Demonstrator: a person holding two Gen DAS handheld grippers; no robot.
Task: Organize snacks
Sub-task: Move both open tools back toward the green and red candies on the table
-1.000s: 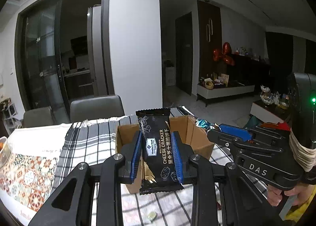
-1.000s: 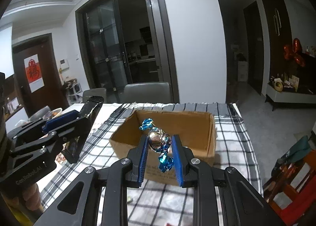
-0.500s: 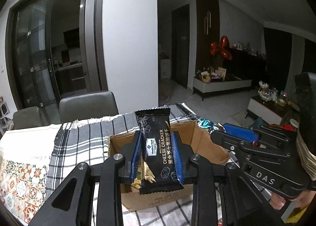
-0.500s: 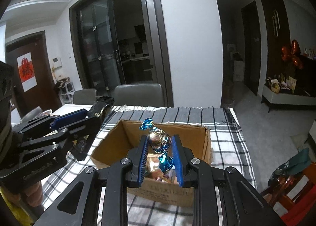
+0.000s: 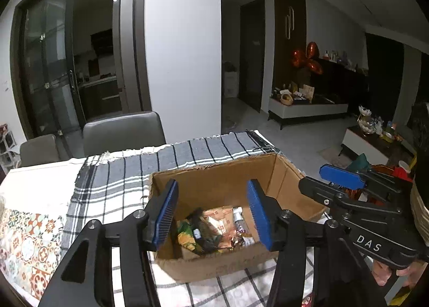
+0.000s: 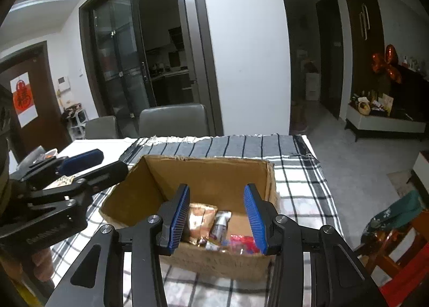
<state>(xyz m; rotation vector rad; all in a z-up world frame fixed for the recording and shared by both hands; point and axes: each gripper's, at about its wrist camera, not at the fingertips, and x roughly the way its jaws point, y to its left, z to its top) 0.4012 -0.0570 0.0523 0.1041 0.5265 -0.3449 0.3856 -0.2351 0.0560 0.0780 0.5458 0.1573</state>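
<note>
An open cardboard box [image 5: 222, 181] stands on the checked tablecloth; it also shows in the right wrist view [image 6: 203, 173]. Several snack packets [image 5: 211, 229] lie on its floor, seen too in the right wrist view [image 6: 214, 229]. My left gripper [image 5: 211, 216] is open and empty, held just above the box's near side. My right gripper [image 6: 217, 220] is open and empty above the box's near side. The right gripper shows at the right of the left wrist view [image 5: 348, 194], and the left gripper at the left of the right wrist view [image 6: 67, 173].
The checked cloth [image 5: 112, 186] covers the table, with a patterned mat [image 5: 24, 248] at the left. Grey chairs [image 5: 123, 133] stand behind the table. The table's right edge [image 6: 321, 186] drops to the floor, with a red chair [image 6: 402, 266] beside it.
Both grippers moved over the box and opened. The black cracker packet left the left gripper and the blue-wrapped candy left the right gripper; both are gone from between the fingers.
</note>
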